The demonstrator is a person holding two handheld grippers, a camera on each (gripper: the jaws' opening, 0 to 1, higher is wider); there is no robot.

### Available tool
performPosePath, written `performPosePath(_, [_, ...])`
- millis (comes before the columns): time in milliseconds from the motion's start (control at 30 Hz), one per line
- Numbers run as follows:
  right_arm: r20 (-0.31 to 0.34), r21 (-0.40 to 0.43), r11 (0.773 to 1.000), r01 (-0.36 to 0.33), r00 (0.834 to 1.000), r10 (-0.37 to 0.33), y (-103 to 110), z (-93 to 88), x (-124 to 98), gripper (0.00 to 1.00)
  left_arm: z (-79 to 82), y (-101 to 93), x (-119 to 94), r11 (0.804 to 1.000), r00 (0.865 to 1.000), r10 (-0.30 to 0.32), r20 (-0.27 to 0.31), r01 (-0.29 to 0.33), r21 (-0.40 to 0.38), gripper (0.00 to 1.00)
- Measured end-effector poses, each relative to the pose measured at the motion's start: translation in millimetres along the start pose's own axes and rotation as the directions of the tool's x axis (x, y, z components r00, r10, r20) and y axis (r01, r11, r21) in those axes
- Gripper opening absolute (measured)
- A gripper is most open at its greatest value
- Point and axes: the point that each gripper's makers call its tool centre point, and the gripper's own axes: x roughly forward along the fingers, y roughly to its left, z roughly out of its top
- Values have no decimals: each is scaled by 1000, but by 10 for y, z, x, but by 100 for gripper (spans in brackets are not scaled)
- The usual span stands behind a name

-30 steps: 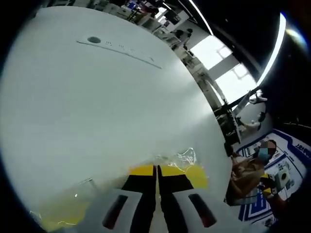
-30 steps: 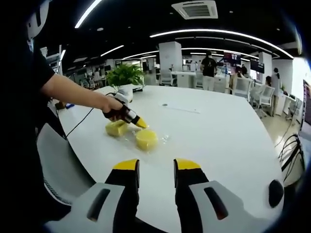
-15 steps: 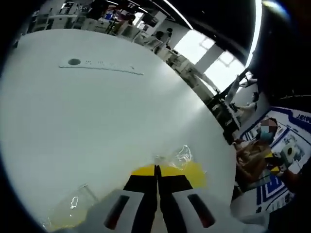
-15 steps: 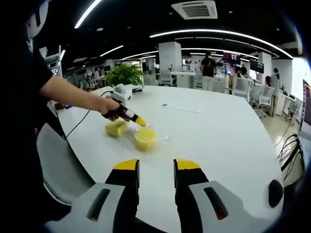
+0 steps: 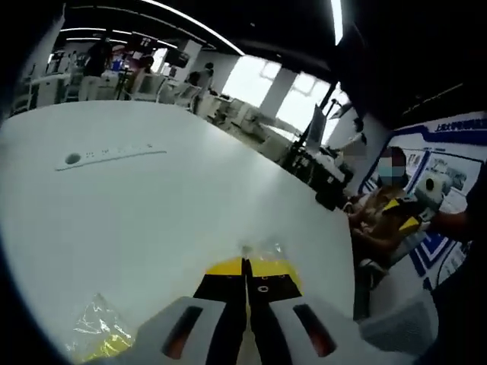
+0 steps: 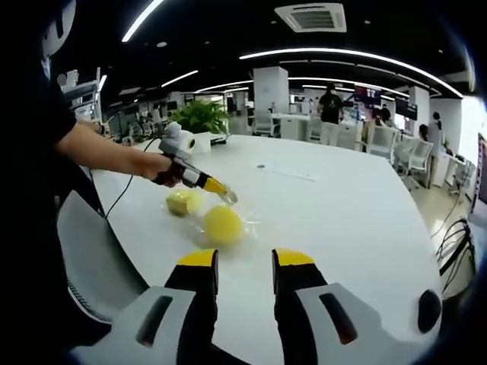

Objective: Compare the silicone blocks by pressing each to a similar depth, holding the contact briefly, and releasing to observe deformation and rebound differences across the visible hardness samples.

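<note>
Two yellow silicone blocks lie in clear film on the white table (image 6: 327, 198): a round one (image 6: 223, 225) and a squarer one (image 6: 183, 201) to its left. A hand holds my left gripper (image 6: 221, 190) just above them, off the round block, jaws shut. In the left gripper view its yellow tips (image 5: 245, 265) are pressed together, with crinkled film (image 5: 265, 249) just beyond them; whether it is pinched I cannot tell. A film-wrapped yellow block (image 5: 103, 341) sits at lower left. My right gripper (image 6: 246, 260) hovers open near the table's front edge, short of the round block.
A potted plant (image 6: 199, 115) stands at the table's far left and a cable (image 6: 125, 199) trails across it. A grey chair back (image 6: 91, 251) is on the left. A person (image 5: 384, 209) sits beyond the table's edge. Office desks and people fill the background.
My left gripper has lifted off the round block and tipped upward. The round block now looks fuller and rounder. The right gripper has stayed put.
</note>
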Motion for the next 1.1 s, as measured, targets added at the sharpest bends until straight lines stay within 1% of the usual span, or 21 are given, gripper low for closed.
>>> performPosePath(100, [-3,-9,1000,-4,1000,4,12,11,-9,23,30,-162,-46,999,999,-35,21,34,33,0])
performPosePath(167, [0,-13,1000,-4,1000,4,21,26,-14,23,38,-214,-69,999,999,-44,25,43,31,0])
performPosePath(233, [0,-17,1000,-6,1000,6,30,31,-23,23,61,-317,-110,998,998,-57,40,55,40,0])
performPosePath(267, [-1,-19,1000,-7,1000,7,34,30,-25,23,67,-339,-120,997,997,-59,42,57,43,0])
performPosePath(300, [-2,-23,1000,-7,1000,7,40,30,-29,24,71,-384,-139,996,997,-64,45,62,58,0])
performPosePath(500, [0,-31,999,-9,1000,9,76,23,-70,24,58,-502,-236,993,997,-62,45,58,102,0])
performPosePath(600, [7,-33,999,-8,1000,8,88,25,-103,24,73,-600,-310,989,997,-62,55,54,140,0])
performPosePath(767, [10,-39,999,-5,1000,6,114,24,-146,24,111,-707,-398,986,995,-73,74,61,155,0])
performPosePath(833, [13,-43,999,-4,1000,4,125,26,-167,24,112,-742,-436,982,995,-71,71,57,180,0])
performPosePath(933, [10,-45,999,-4,1000,5,137,13,-187,24,90,-733,-485,982,997,-58,59,47,180,0])
performPosePath(1000, [10,-49,999,-4,1000,4,150,9,-200,24,70,-697,-512,979,998,-31,51,20,201,0])
performPosePath(1100, [14,-52,999,-7,1000,7,176,16,-215,24,54,-683,-535,976,999,-10,45,0,216,0])
